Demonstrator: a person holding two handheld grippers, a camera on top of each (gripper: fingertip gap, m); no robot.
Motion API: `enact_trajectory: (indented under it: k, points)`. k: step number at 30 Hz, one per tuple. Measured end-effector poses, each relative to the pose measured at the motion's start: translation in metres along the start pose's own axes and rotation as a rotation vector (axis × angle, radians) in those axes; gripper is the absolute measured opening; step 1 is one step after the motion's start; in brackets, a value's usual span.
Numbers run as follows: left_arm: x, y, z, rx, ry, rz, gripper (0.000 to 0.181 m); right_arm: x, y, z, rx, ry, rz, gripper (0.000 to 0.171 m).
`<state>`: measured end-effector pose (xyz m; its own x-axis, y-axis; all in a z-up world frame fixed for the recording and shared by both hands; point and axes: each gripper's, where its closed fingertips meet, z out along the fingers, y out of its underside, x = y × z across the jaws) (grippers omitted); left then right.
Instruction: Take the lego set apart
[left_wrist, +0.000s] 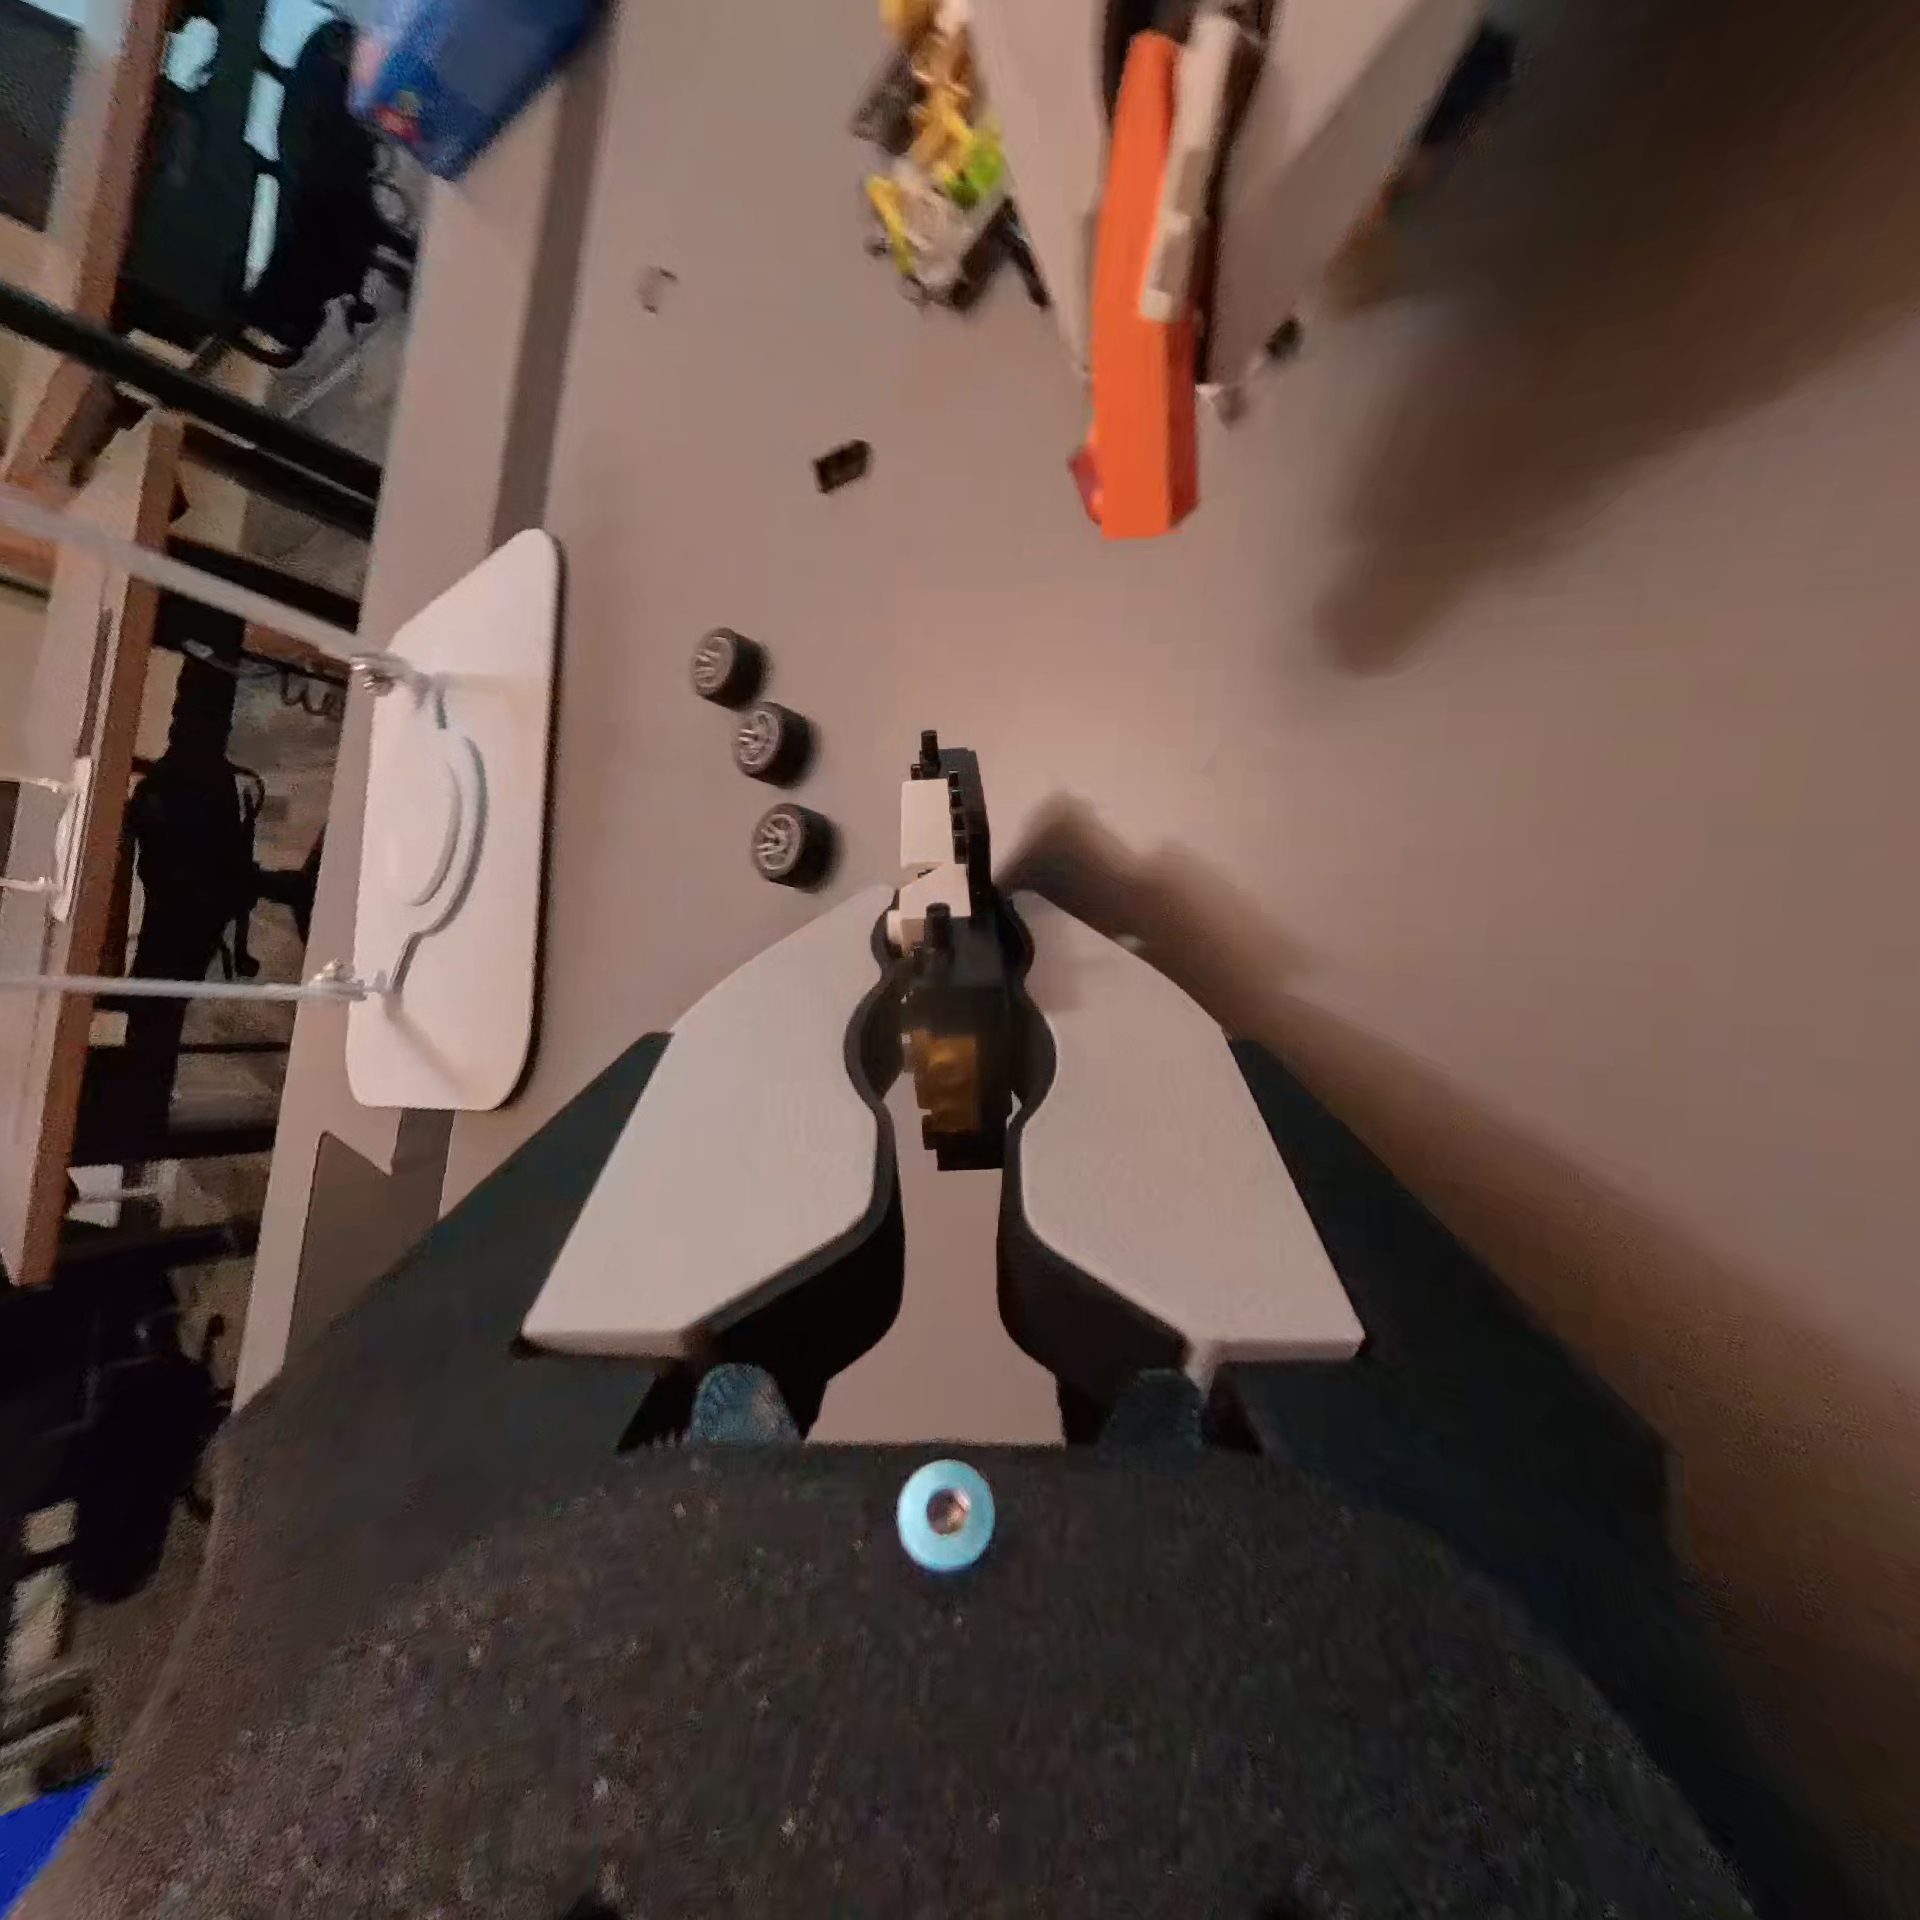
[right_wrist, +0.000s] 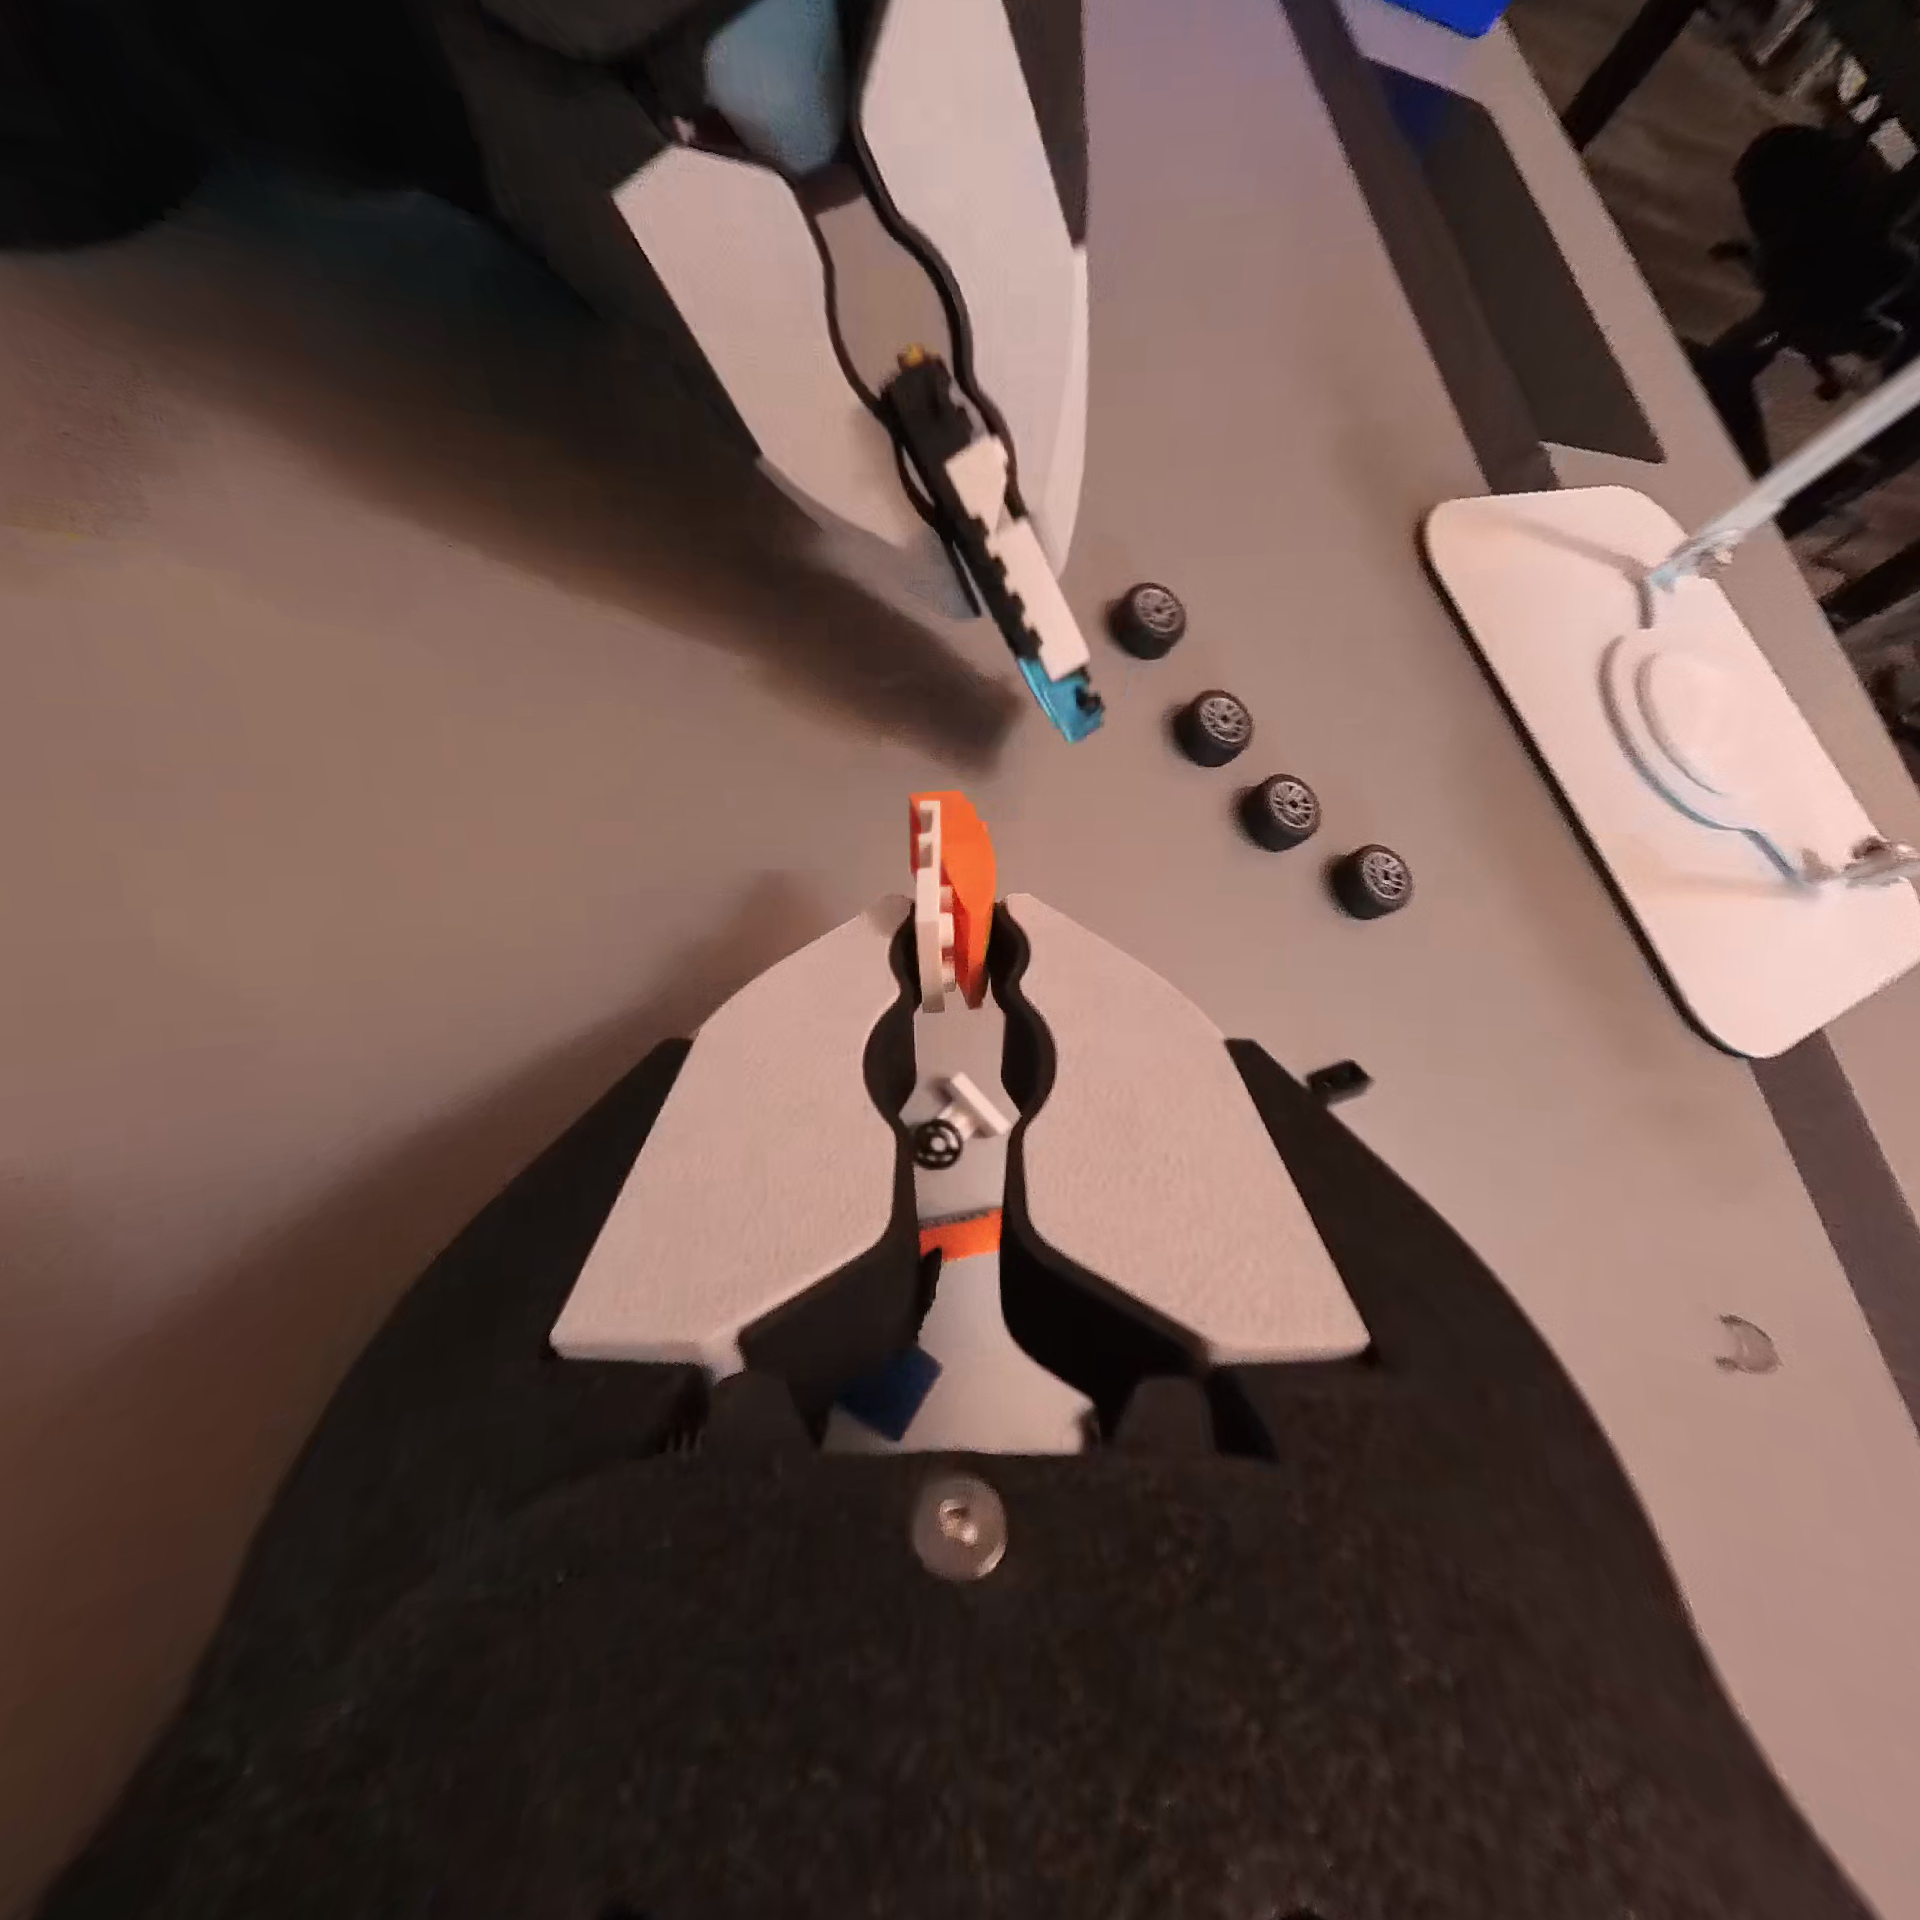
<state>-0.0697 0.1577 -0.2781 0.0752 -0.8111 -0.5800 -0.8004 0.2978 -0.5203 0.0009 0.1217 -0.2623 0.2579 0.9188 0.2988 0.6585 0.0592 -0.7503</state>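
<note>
My left tool (left_wrist: 951, 925) clamps the long black-and-white lego chassis (left_wrist: 951, 831) pointing forward, my right tool (right_wrist: 956, 935) pinches the orange-and-white lego piece (right_wrist: 951, 883) likewise.

My left tongs (left_wrist: 951, 935) are clamped tight at the tips on a black and white lego piece (left_wrist: 951, 862), which pokes out past the tips. My right tongs (right_wrist: 958, 940) are squeezed on an orange and white lego piece (right_wrist: 961, 883), held upright between the white fingers (right_wrist: 769, 1122). From the right wrist view my left tongs (right_wrist: 966, 488) sit farther off, angled down toward the bench (right_wrist: 416, 831), tips apart from my right ones.
</note>
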Motion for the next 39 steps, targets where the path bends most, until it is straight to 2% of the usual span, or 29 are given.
enact_trajectory:
  k: [4, 11, 17, 21, 23, 26, 29, 35, 39]
  points:
    - [0.005, 0.006, -0.008, -0.06, 0.029, 0.101, 0.015, -0.003, 0.001, 0.002, -0.011, -0.005, -0.01, 0.012]
    - [0.047, 0.0, -0.035, -0.15, 0.318, 0.027, 0.021, 0.003, 0.004, 0.001, -0.007, -0.006, 0.045, 0.011]
    - [0.078, -0.018, -0.046, -0.05, 0.582, -0.173, 0.044, -0.001, 0.007, 0.002, -0.028, -0.026, 0.045, 0.012]
    - [0.082, -0.039, -0.057, 0.082, 0.683, -0.257, 0.046, -0.002, 0.008, 0.002, -0.029, -0.036, 0.053, 0.011]
    - [0.07, -0.049, -0.061, 0.182, 0.66, -0.298, 0.038, -0.001, 0.007, 0.001, -0.024, -0.037, 0.057, 0.011]
    - [0.029, -0.053, -0.054, 0.284, 0.472, -0.386, 0.03, 0.0, 0.002, -0.002, 0.013, -0.044, 0.08, 0.012]
    - [0.003, -0.056, -0.044, 0.366, 0.348, -0.481, 0.03, 0.001, -0.011, -0.008, 0.1, -0.065, 0.131, 0.011]
    - [0.006, -0.085, -0.036, 0.523, 0.375, -0.565, 0.031, 0.003, -0.055, -0.032, 0.398, -0.209, 0.377, 0.011]
    - [-0.005, -0.103, -0.044, 0.646, 0.374, -0.671, 0.029, 0.0, -0.067, -0.038, 0.48, -0.277, 0.454, 0.011]
